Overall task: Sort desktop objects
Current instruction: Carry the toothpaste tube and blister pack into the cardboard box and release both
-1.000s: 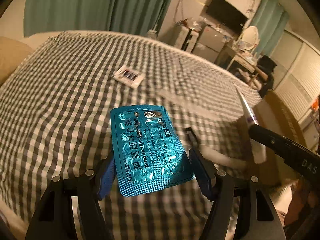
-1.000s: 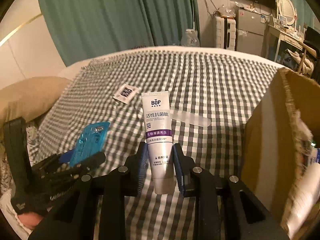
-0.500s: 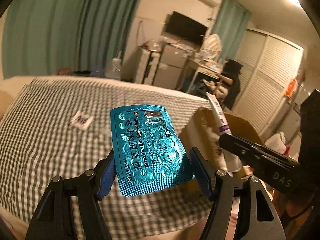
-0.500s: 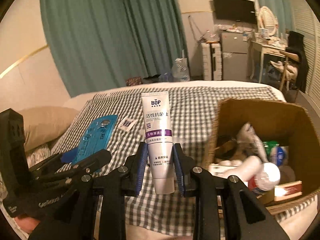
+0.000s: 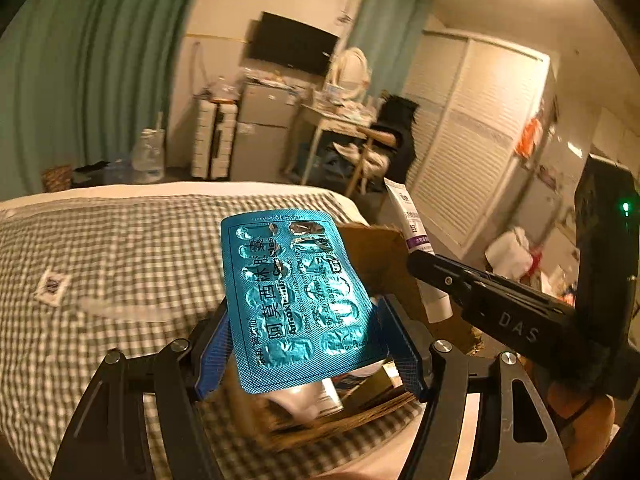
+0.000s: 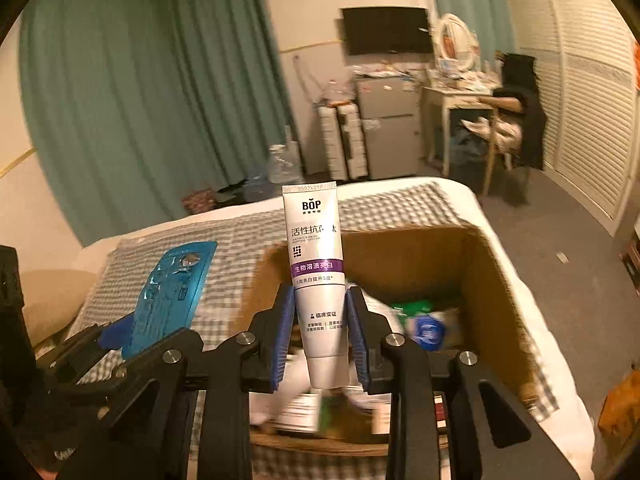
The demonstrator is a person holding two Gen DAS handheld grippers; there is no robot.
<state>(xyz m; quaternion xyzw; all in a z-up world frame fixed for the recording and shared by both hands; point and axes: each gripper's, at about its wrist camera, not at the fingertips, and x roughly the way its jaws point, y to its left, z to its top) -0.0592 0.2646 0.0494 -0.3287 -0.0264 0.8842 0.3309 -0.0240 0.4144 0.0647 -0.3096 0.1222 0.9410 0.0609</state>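
Observation:
My left gripper (image 5: 306, 344) is shut on a teal blister pack of pills (image 5: 296, 296), held upright by its two long edges over the near corner of a cardboard box (image 5: 372, 256). My right gripper (image 6: 320, 336) is shut on a white toothpaste tube with a purple band (image 6: 316, 264), cap end down, above the open box (image 6: 476, 272). Each view shows the other tool: the tube (image 5: 412, 232) at the right of the left wrist view, the blister pack (image 6: 172, 292) at the left of the right wrist view. The box holds several packets and bottles.
The box sits on a bed with a grey checked cover (image 5: 100, 248). A small white sachet (image 5: 52, 286) and a pale flat strip (image 5: 124, 310) lie on the cover. Beyond the bed stand teal curtains, a small fridge, a desk with a chair and louvred wardrobe doors.
Both grippers have risen and swung to the right, from over the bed cover to over the cardboard box. Each keeps its grip: the blister pack in the left, the tube in the right.

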